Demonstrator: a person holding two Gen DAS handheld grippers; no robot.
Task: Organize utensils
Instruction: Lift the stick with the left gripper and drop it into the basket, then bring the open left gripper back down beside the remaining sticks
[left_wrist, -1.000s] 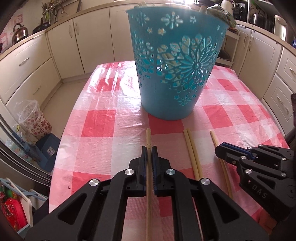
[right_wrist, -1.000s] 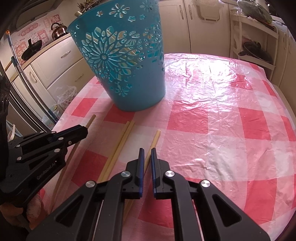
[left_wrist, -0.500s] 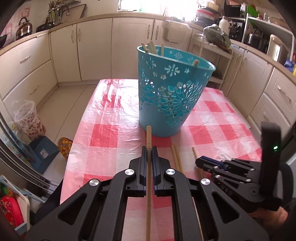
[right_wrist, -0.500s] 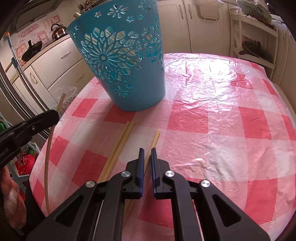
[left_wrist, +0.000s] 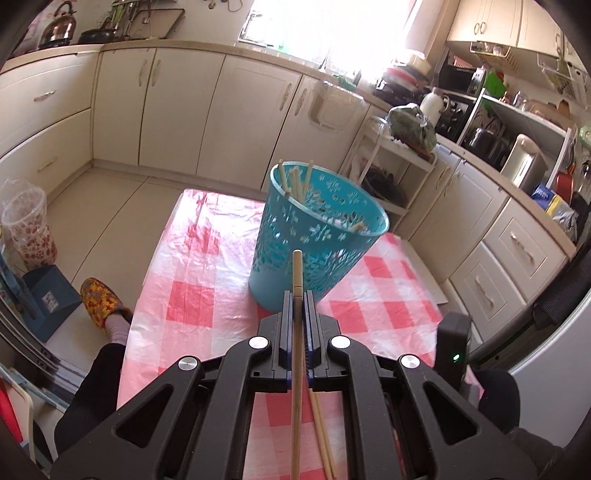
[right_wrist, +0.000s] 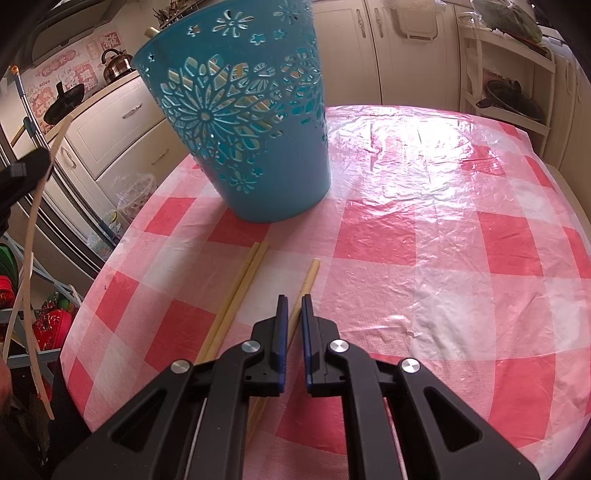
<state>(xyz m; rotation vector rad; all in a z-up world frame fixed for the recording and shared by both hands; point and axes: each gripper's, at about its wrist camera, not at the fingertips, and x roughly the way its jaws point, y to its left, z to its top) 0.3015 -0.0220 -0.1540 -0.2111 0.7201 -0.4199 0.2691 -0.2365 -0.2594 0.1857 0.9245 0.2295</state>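
Observation:
My left gripper (left_wrist: 298, 295) is shut on a long wooden chopstick (left_wrist: 297, 273) and holds it high above the table, pointing at the blue cut-out basket (left_wrist: 314, 236), which holds several chopsticks. In the right wrist view the held chopstick (right_wrist: 35, 206) shows at the far left, raised. My right gripper (right_wrist: 292, 300) hovers low over the table with its jaws a narrow gap apart and nothing gripped. A single chopstick (right_wrist: 308, 278) lies under it and a pair of chopsticks (right_wrist: 240, 288) lies just left, in front of the basket (right_wrist: 243, 122).
The table has a red-and-white checked cloth (right_wrist: 443, 258) under clear plastic. Kitchen cabinets (left_wrist: 177, 110) surround it. A shelf rack (left_wrist: 399, 166) stands behind the basket. A person's foot in a patterned slipper (left_wrist: 101, 302) is on the floor at left.
My left gripper has lifted the chopstick well up off the table and back, now looking down on the basket's rim. The right gripper has stayed in place.

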